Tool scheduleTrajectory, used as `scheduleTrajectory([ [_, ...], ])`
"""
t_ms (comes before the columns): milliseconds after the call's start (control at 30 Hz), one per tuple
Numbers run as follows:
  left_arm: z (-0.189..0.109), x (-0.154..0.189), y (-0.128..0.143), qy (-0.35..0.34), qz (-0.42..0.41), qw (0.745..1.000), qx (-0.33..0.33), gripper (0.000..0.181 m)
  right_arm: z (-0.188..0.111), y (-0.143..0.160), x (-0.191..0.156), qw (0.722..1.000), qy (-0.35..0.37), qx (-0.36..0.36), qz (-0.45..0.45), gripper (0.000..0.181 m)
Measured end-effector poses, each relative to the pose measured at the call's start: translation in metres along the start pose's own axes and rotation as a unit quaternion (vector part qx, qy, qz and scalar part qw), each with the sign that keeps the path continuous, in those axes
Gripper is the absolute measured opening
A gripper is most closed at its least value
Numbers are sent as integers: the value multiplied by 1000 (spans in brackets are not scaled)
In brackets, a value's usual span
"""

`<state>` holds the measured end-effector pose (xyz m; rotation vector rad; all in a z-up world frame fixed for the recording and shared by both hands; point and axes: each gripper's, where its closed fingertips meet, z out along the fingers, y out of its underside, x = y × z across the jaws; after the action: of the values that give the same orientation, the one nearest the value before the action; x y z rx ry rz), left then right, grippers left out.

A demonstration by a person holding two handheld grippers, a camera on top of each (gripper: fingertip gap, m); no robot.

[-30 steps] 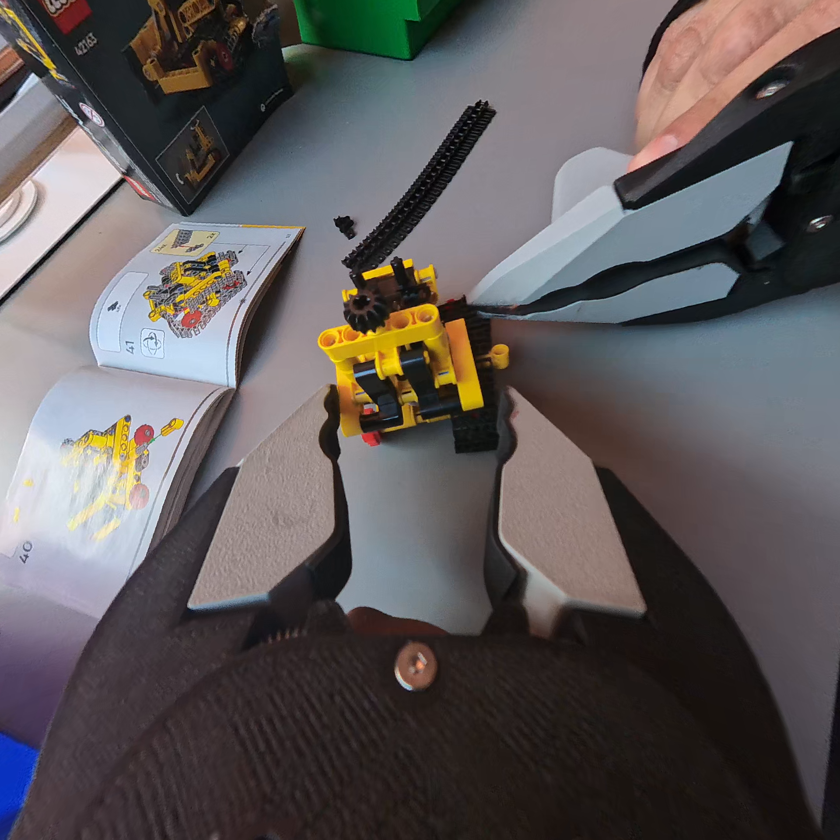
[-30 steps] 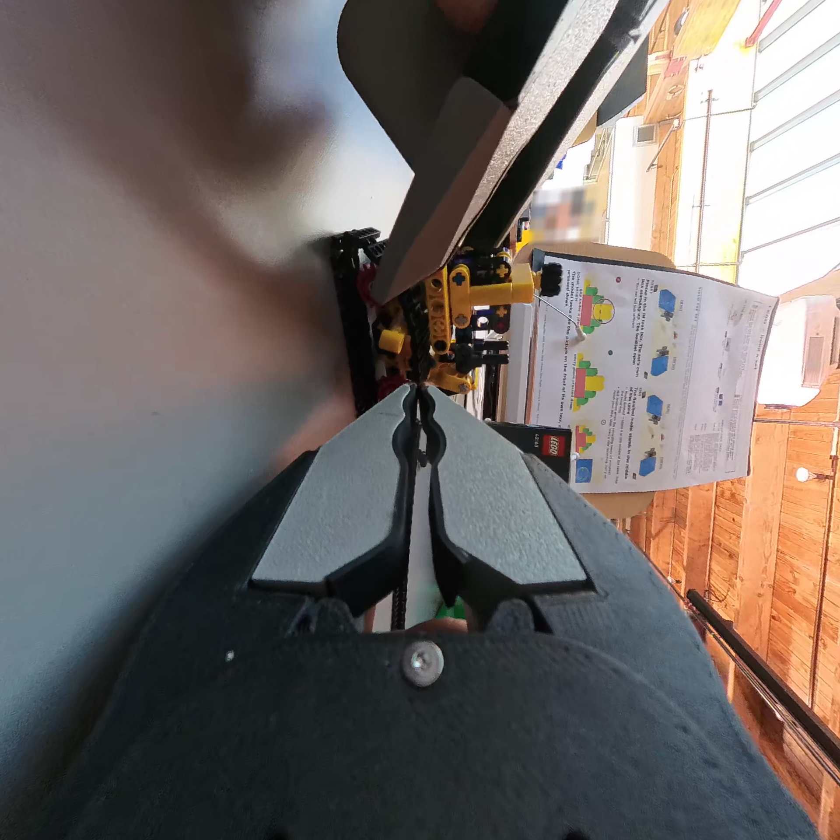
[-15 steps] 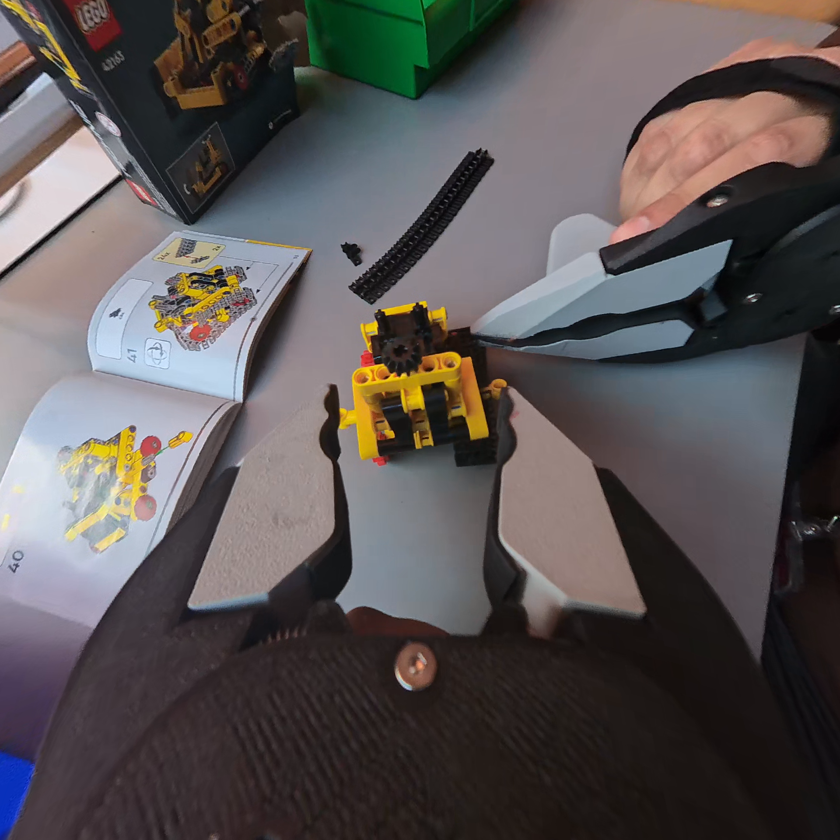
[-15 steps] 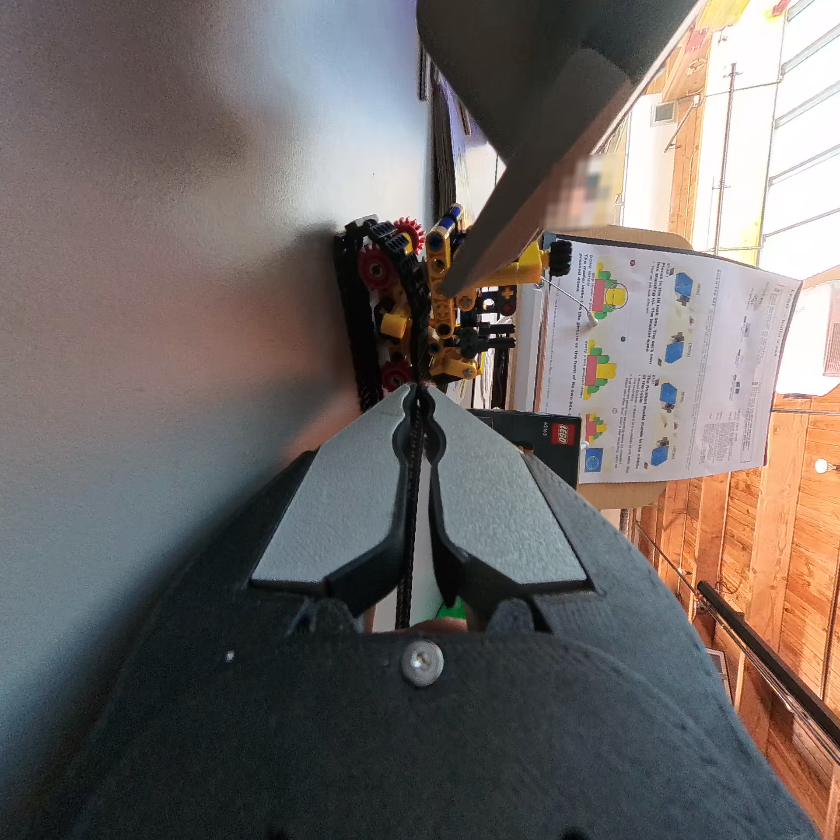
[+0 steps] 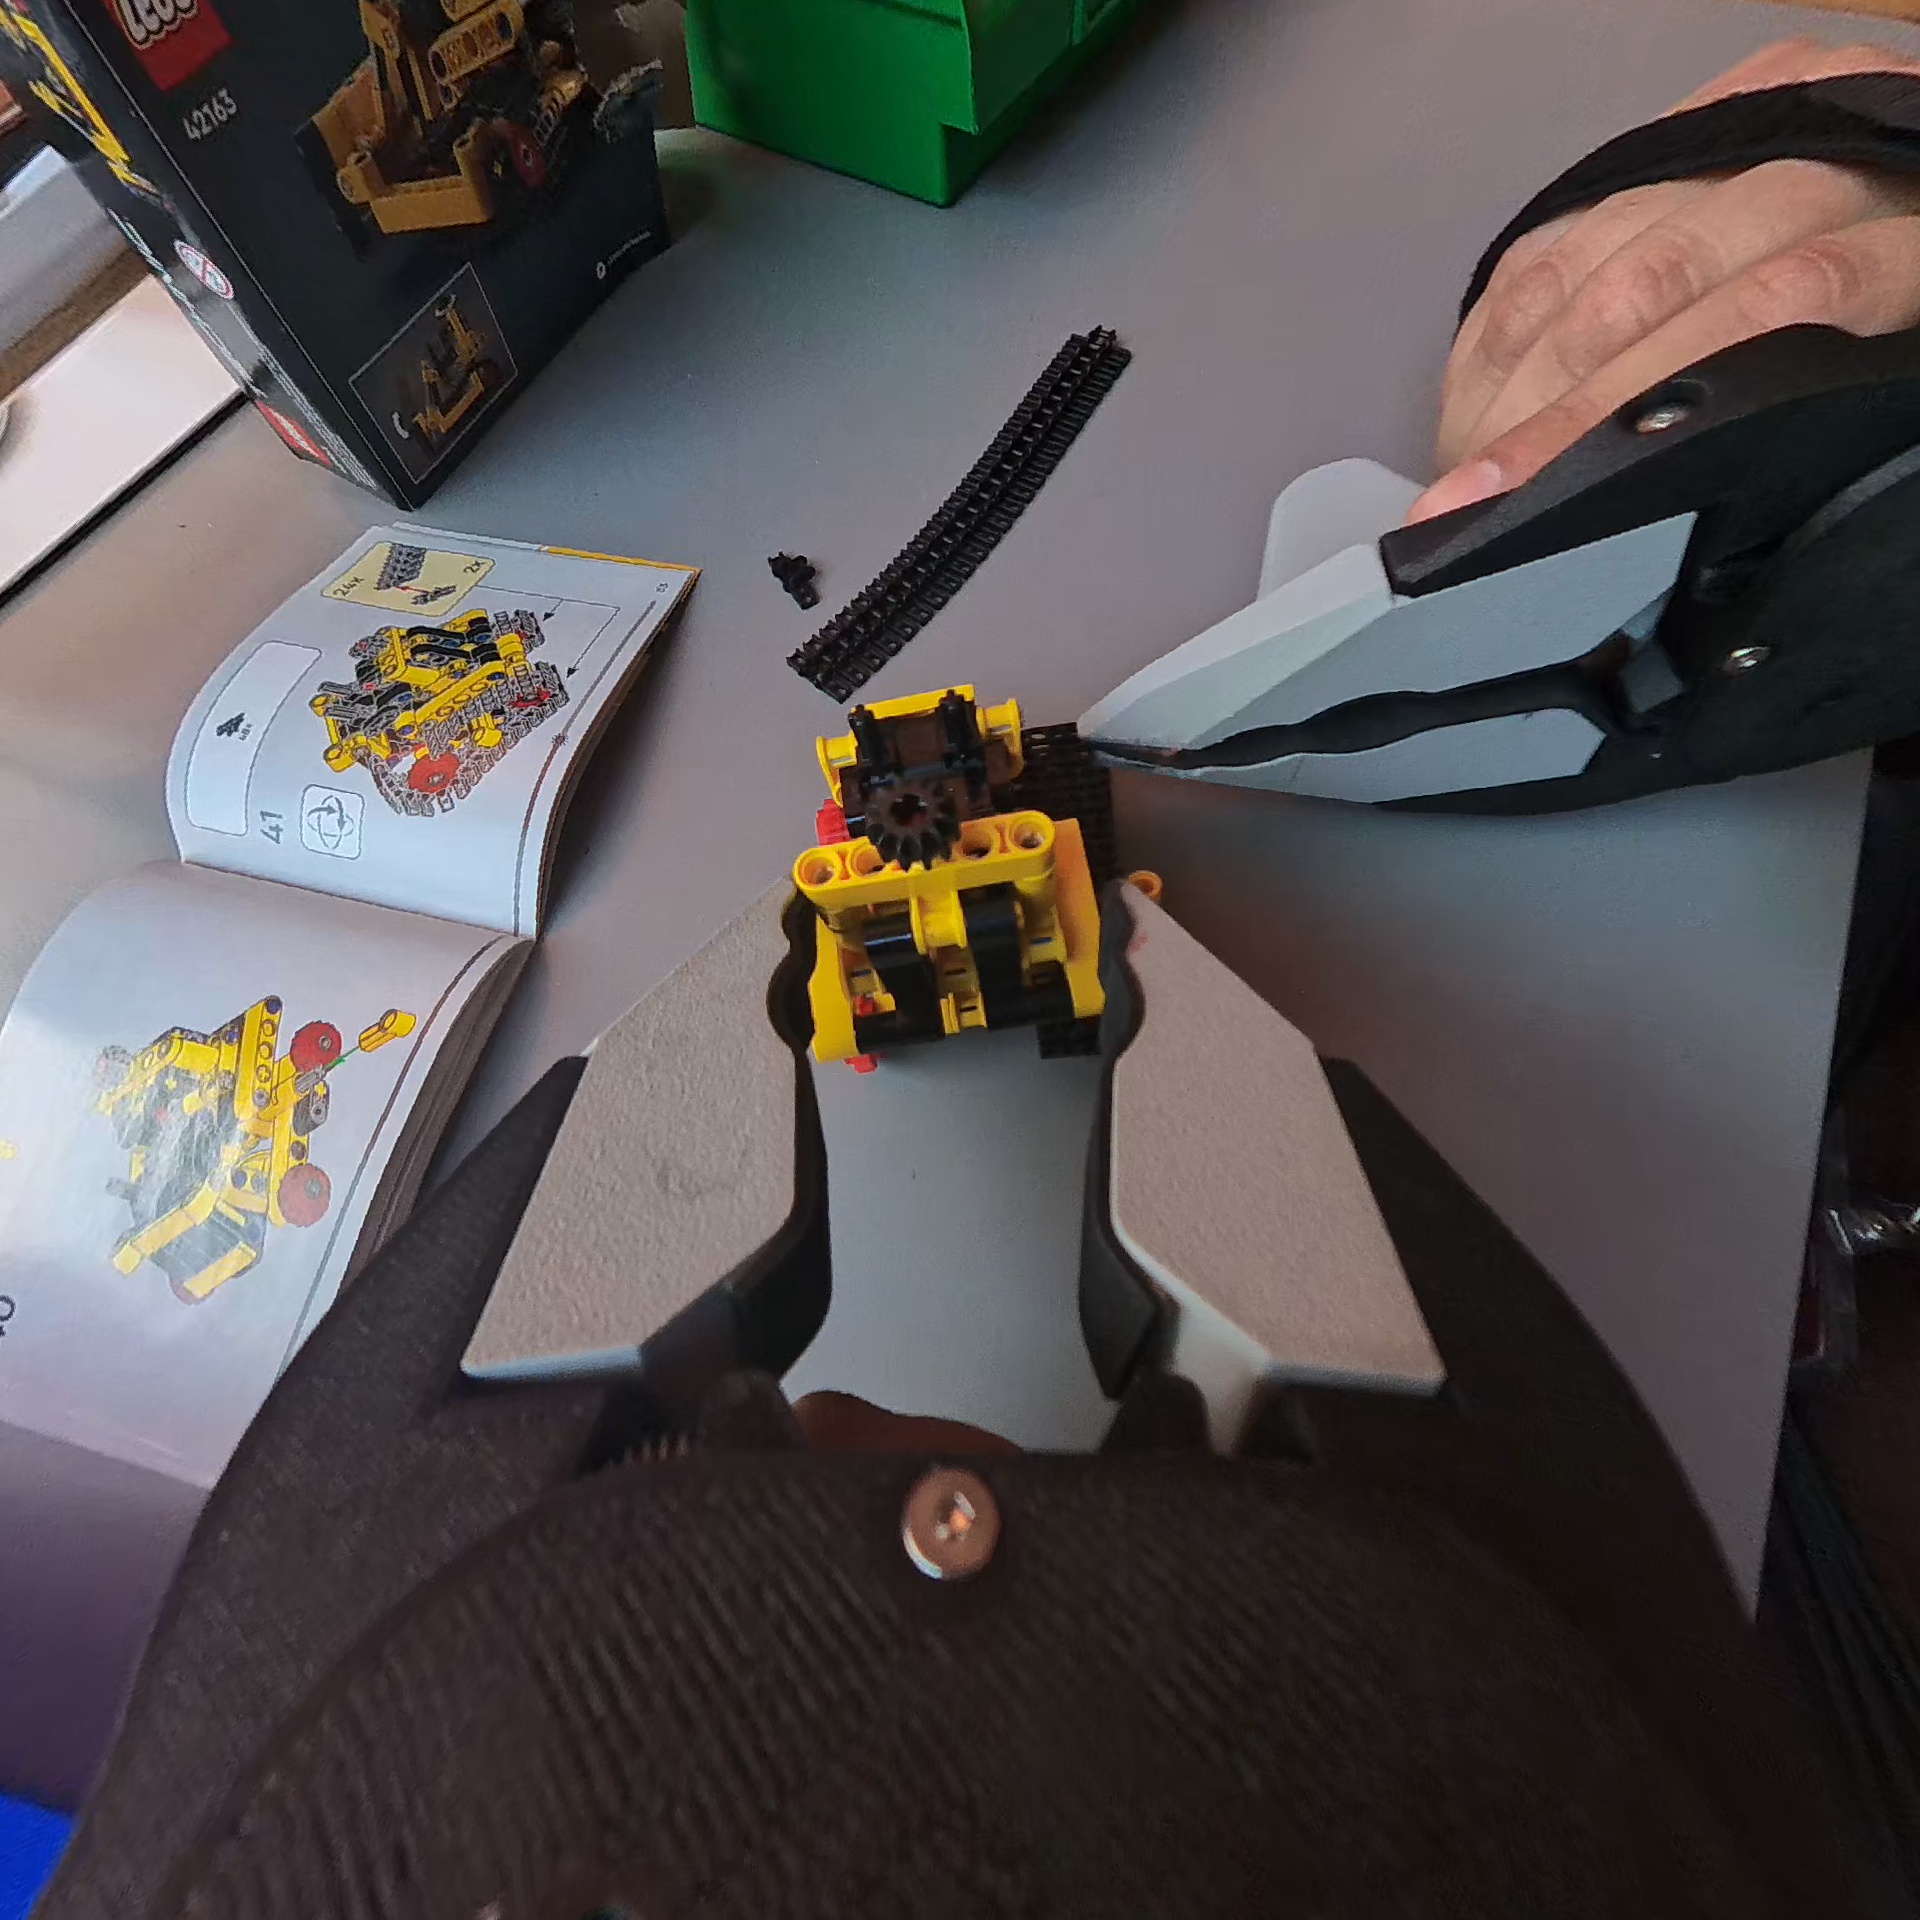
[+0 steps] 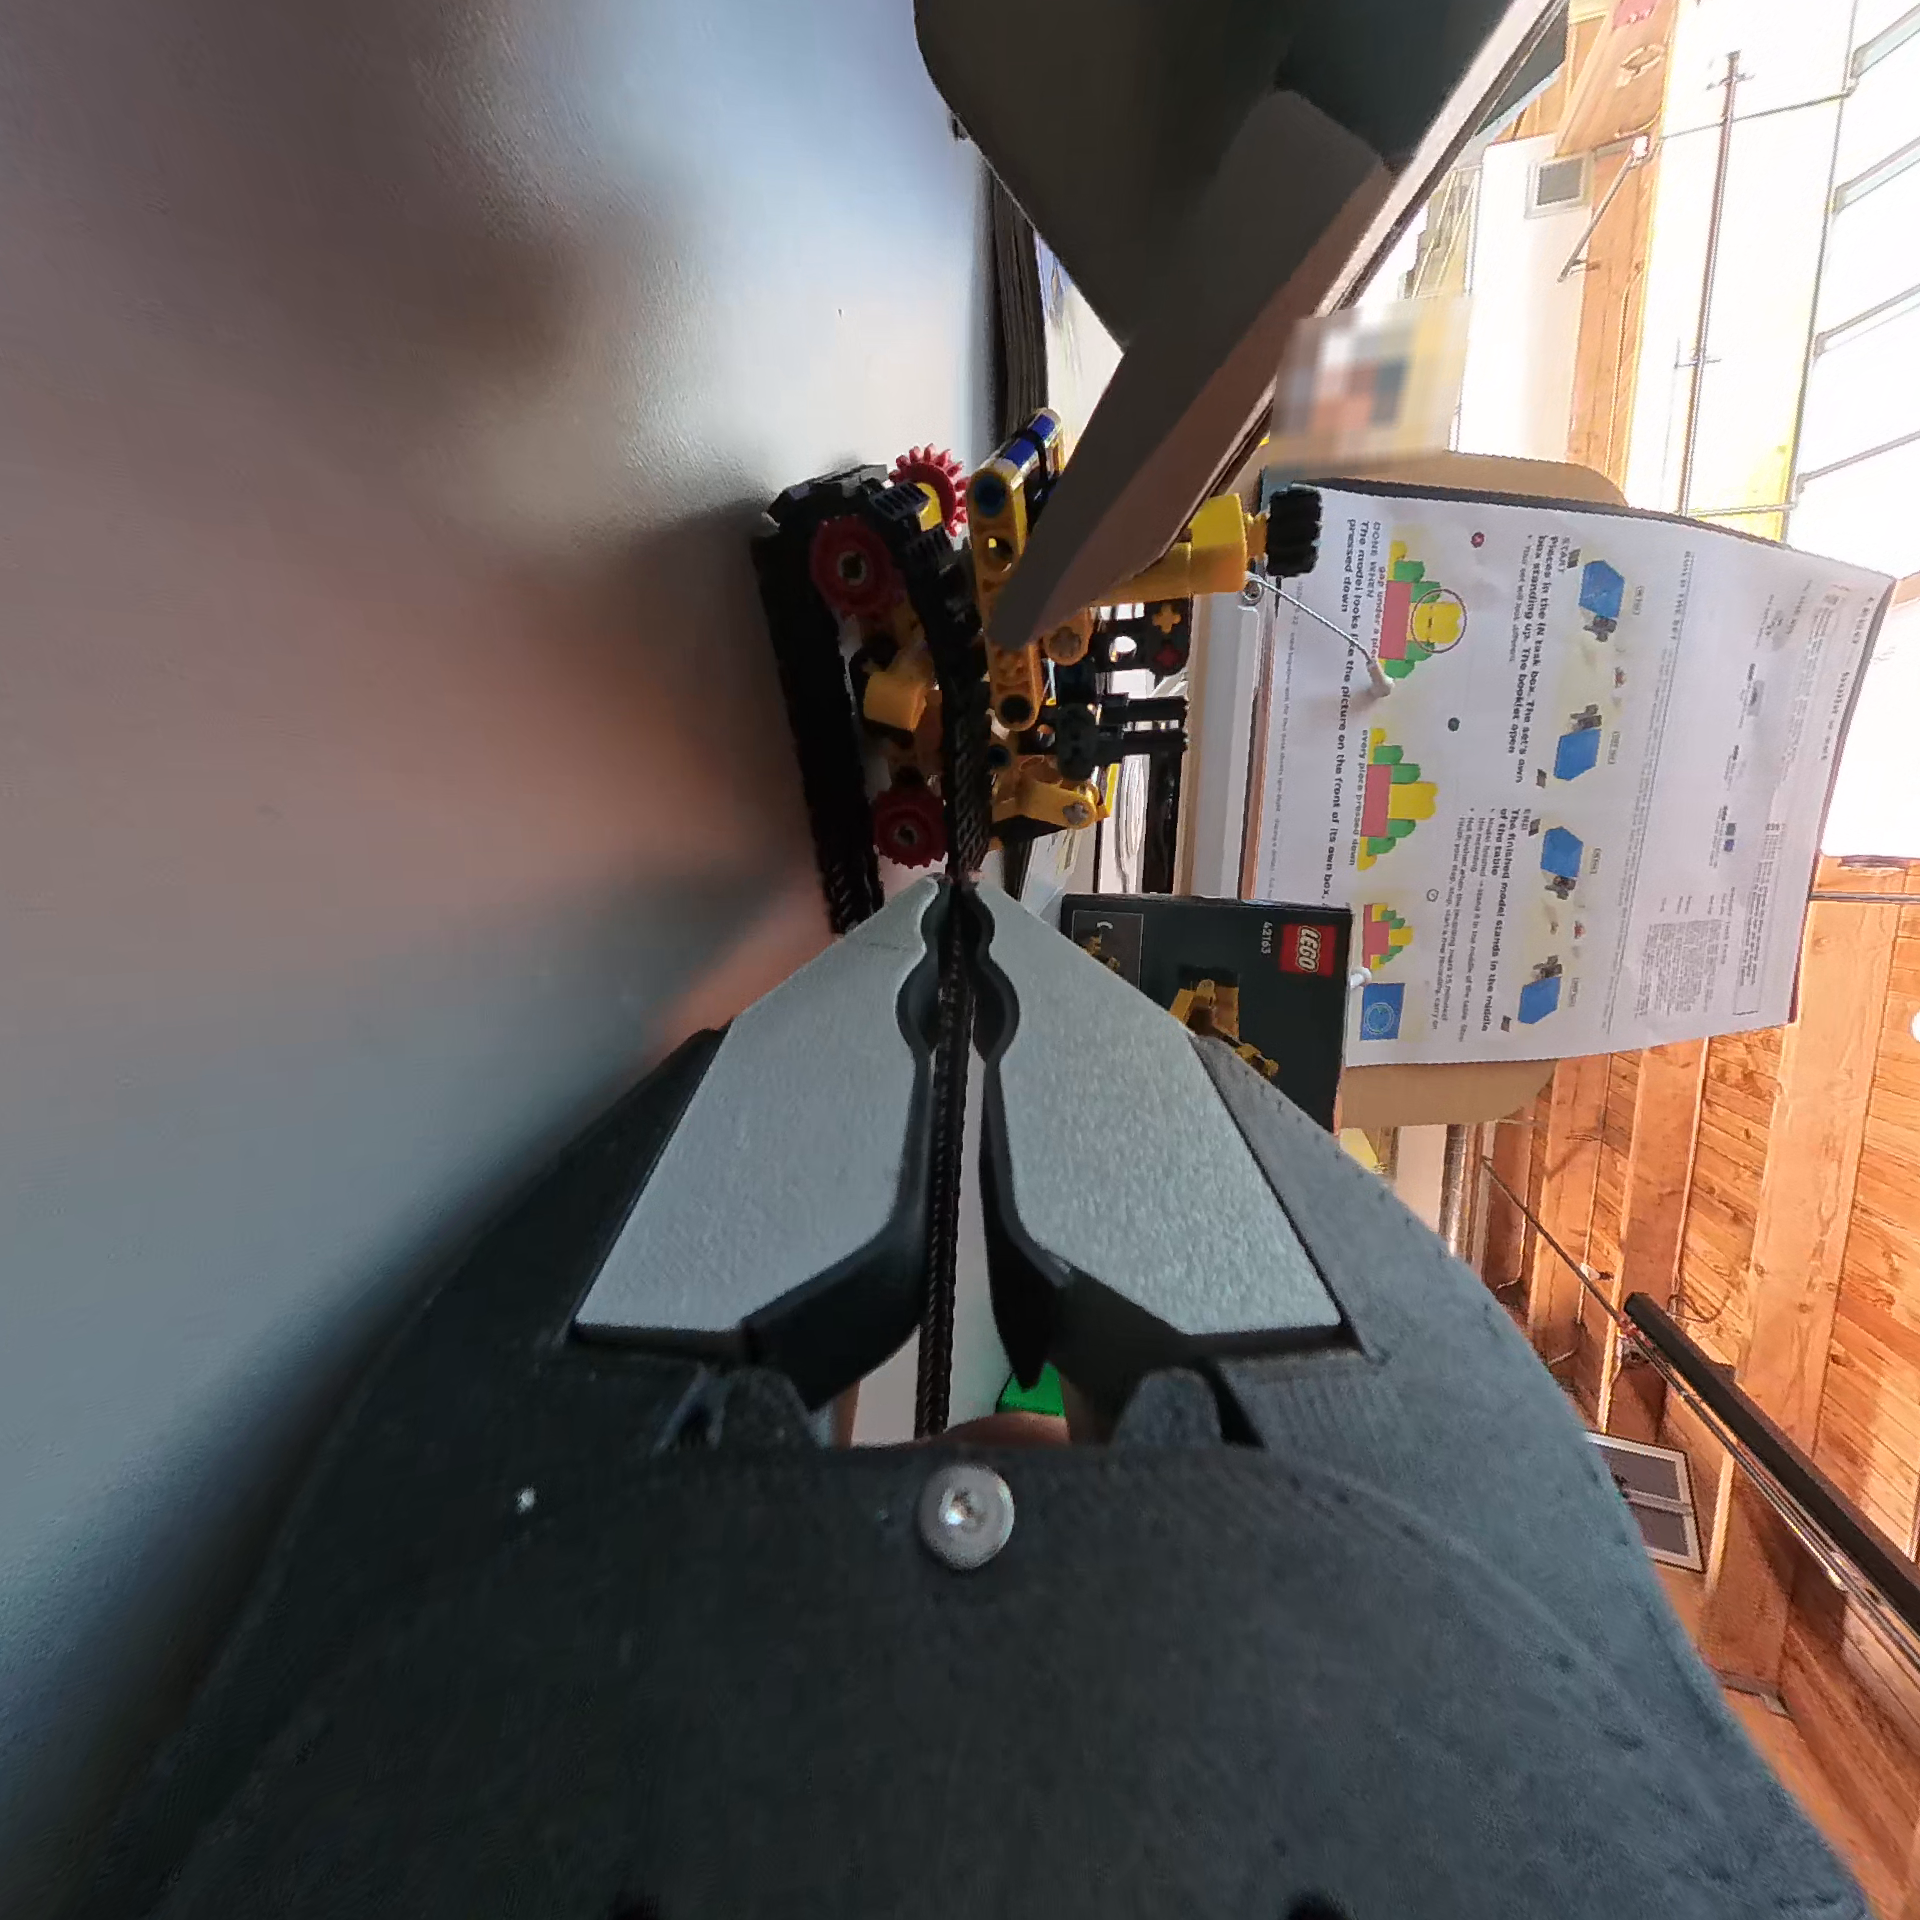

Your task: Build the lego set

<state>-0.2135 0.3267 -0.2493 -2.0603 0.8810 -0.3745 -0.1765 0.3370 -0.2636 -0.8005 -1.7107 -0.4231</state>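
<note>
Presently:
Left gripper (image 5: 951,961): fingers spread, flanking the yellow model (image 5: 951,925) (contact unclear).
Right gripper (image 6: 961,896): pinching the black track (image 6: 961,769), entering from 3 o'clock.
Loose track strip (image 5: 961,520): 12 o'clock of model.

**A:** What sort of place is this supposed to be? A home?

**B:** More of a workshop or a makeshift test space. Bare wooden stud walls (image 6: 1683,1195) are seen in the right wrist view, unfinished, with daylight let in through big panes (image 6: 1766,260) at the top.

**A:** And the desk?

**B:** A plain grey table (image 5: 1351,1039) is used as a work surface. A printed instruction sheet (image 6: 1558,769) with coloured diagrams is pinned up on a board behind it, so a set procedure is clearly being followed. A kit box (image 5: 343,208), an opened booklet (image 5: 343,883) and a green bin (image 5: 883,94) are laid out on it, like a trial station.
</note>
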Motion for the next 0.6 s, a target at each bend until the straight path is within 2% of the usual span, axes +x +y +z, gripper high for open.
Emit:
scheduleTrajectory([
  [33, 0, 0, 0, 0, 0, 1000, 0, 52, 0, 1, 0, 1000, -1, -1, 2, 0],
  [367, 1, 1, 0, 2, 0, 1000, 1, 51, -2, 8, -8, 999, -32, -2, 31, 0],
  [500, 0, 1, 0, 6, 1, 1000, -1, 52, 0, 24, -11, 991, -79, -8, 106, 0],
  [600, 0, 1, 0, 10, 2, 1000, -4, 52, 5, 50, -1, 976, -96, -29, 194, 0],
])
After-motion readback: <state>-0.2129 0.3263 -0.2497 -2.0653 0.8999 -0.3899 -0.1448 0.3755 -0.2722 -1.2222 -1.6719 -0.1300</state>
